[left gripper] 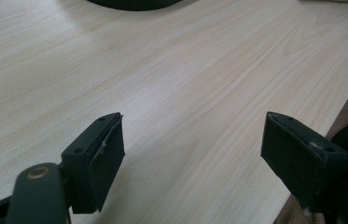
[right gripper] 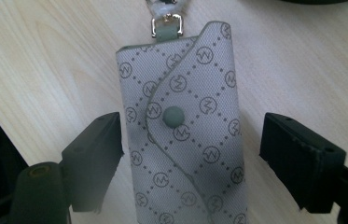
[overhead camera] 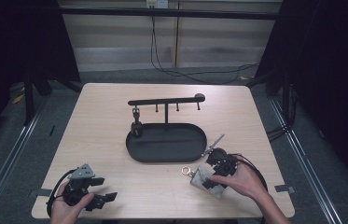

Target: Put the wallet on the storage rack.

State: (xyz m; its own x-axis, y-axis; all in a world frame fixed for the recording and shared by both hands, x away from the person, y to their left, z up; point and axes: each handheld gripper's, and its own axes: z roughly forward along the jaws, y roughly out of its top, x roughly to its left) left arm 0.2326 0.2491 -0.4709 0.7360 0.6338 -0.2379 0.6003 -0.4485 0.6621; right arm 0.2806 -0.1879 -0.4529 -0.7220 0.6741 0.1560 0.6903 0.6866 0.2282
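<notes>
Key pouch (right gripper: 185, 135) bottom cut off at frame edge.

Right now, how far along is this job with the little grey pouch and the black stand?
One dark item already hangs from the black rack over the tray. In hand: the right gripper straddles the grey patterned key pouch lying on the table; its jaws are not clamped yet. The left gripper waits open. Probably left: gripping the pouch, lifting it and hanging it by its metal clasp.

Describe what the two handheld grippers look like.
Both are black. The left gripper has a grey three-cornered plate on top and a black cable looping behind. The right gripper trails a black cable too. Each has two blocky jaws with flat, dark pads.
</notes>
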